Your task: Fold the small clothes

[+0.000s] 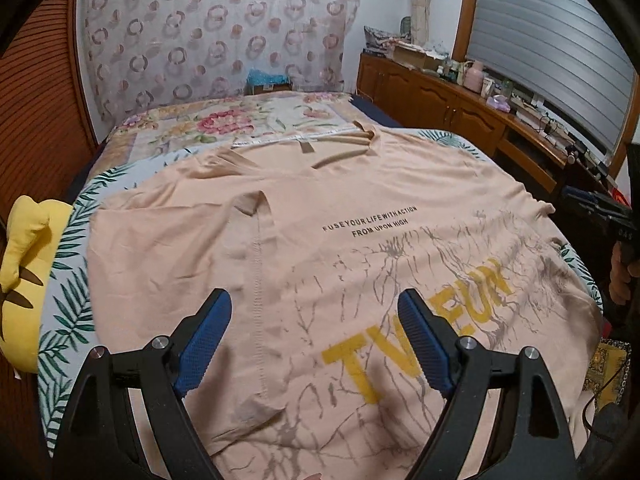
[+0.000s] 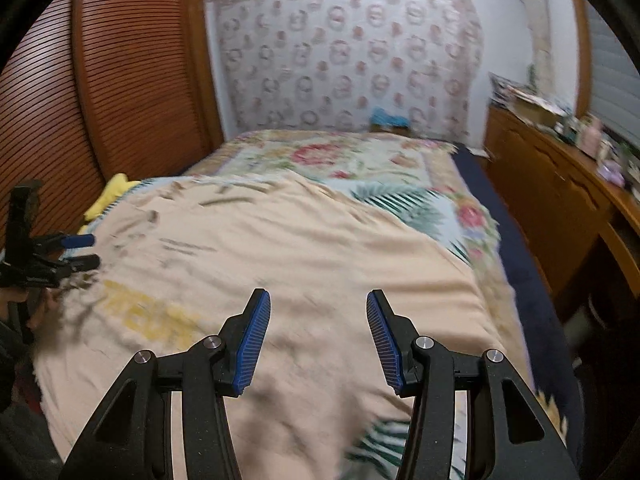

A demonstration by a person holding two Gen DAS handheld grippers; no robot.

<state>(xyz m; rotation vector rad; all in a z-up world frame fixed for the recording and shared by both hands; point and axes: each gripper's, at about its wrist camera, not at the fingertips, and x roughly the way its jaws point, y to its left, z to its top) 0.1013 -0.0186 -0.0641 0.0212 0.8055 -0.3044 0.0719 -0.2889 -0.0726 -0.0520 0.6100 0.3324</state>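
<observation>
The peach T-shirt [image 1: 320, 248] lies spread flat on the bed [image 1: 200, 128], printed side up, its collar toward the far end by the floral cover and its hem toward me at the near edge, so its long axis runs straight away from both my tools. Starting at the left: a yellow plush toy [image 1: 28, 272] sits at the bed's left edge, just beside the shirt's left side, where one part is already folded in, its stitched edge running toward me. My left tool [image 1: 316, 332] hovers over that near-left part of the shirt, tilted down at the cloth, its blue pads spread wide with nothing between them; I see no cloth pinched and cannot tell whether the fingertips touch the fabric. The fold's stitched edge lies between its two fingers, nearer the left one, so this hand is the nearer one to it. Moving right, the yellow lettering crosses the shirt's lower middle. My right tool [image 2: 318, 320] hangs above the near-right part of the shirt [image 2: 280, 248], also angled downward, its fingers parted about halfway and empty, the cloth under it blurred. The shirt's right edge, against the leaf-print sheet toward the bed's right edge, lies just right of this tool, so I judge the right hand best placed for that side. From there my left tool [image 2: 80, 250] shows at the far left, over the shirt's other side.
</observation>
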